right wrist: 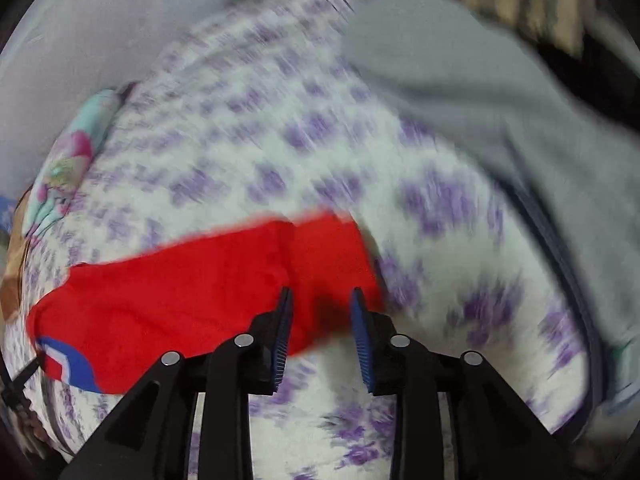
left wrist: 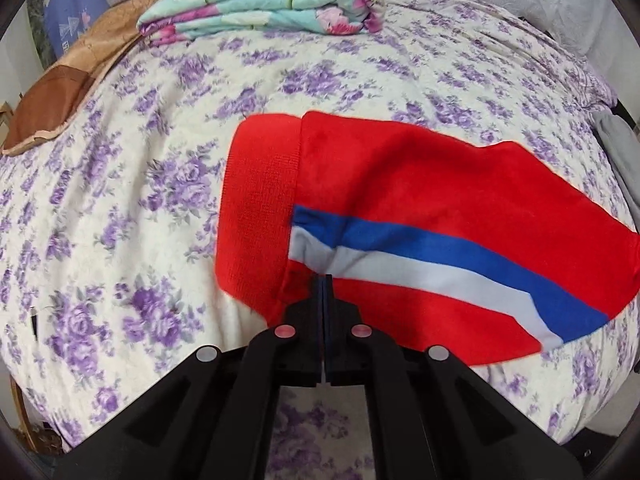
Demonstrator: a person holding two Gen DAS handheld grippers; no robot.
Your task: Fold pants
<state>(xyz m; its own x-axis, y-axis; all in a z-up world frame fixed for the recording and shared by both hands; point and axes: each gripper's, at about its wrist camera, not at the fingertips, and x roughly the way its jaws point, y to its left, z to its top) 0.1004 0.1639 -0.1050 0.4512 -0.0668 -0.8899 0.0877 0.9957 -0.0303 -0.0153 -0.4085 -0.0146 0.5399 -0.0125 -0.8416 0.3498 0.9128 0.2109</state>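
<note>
Looking down both wrist cams: red pants [left wrist: 400, 200] lie flat on the bed [left wrist: 160, 200], over a purple-floral bedspread, w/ a blue and white side stripe [left wrist: 440, 256] running along the near edge. Ribbed cuff [left wrist: 260, 220] sits at the left end in the left view.

Left tongs [left wrist: 322, 280] are pinched right together, tips on the fabric edge just beside the cuff seam where the stripe starts; I read that as a grip on the pants hem area. Right tongs [right wrist: 322, 300] stand partly apart, blue pads either side of the other red end, nothing pressed btwn them. That view is motion-blurred, so finer detail is lost.

Handling, my guess: soft, light, fleecy-looking cloth, limp, will drape and sag from any single pinch, not slippery, not fragile. Best holds are the thicker bits, i.e. ribbed cuff or a seam edge, both layers together so the fold stays aligned.

No brand, label or readable writing on the pants. A folded floral quilt [left wrist: 260, 4] sits at the far end of the bed, well apart.
</note>
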